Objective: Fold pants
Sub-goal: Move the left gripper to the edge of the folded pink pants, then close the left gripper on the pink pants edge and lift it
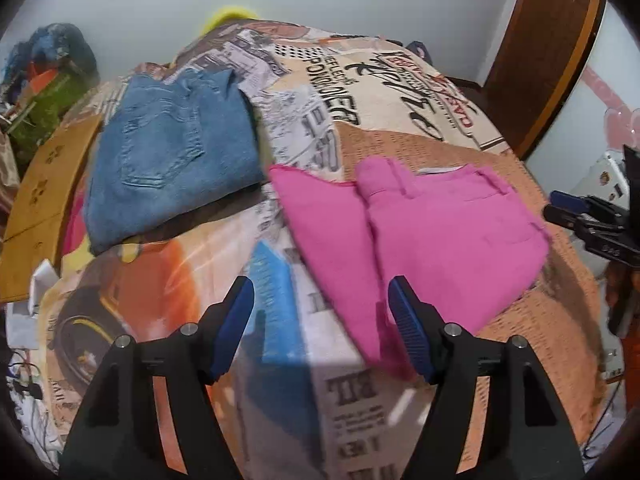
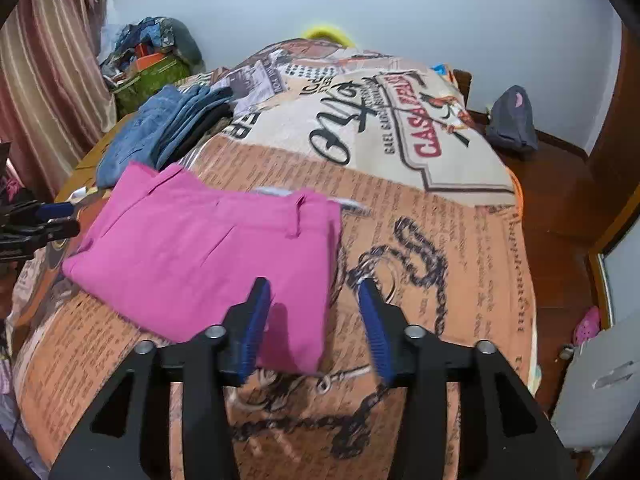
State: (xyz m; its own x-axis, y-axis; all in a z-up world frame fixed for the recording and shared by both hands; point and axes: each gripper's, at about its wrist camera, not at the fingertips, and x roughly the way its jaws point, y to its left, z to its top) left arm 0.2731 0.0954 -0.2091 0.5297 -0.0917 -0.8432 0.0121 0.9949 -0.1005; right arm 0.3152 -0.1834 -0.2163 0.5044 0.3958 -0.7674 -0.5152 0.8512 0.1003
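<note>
Pink pants (image 1: 432,232) lie folded on the printed bedspread (image 1: 400,92), waistband at the far right; they also show in the right wrist view (image 2: 208,248). My left gripper (image 1: 322,320) is open and empty, held above the bed at the pants' near left edge. My right gripper (image 2: 314,320) is open and empty, over the near right corner of the pants; it also shows at the right edge of the left wrist view (image 1: 560,208). The left gripper shows at the left edge of the right wrist view (image 2: 60,218).
Folded blue jeans (image 1: 172,160) lie stacked at the bed's far left (image 2: 160,128). A pile of clothes and bags (image 2: 152,56) sits in the corner. A wooden board (image 1: 44,200) lies left of the bed. A dark bag (image 2: 514,120) rests on the floor at right.
</note>
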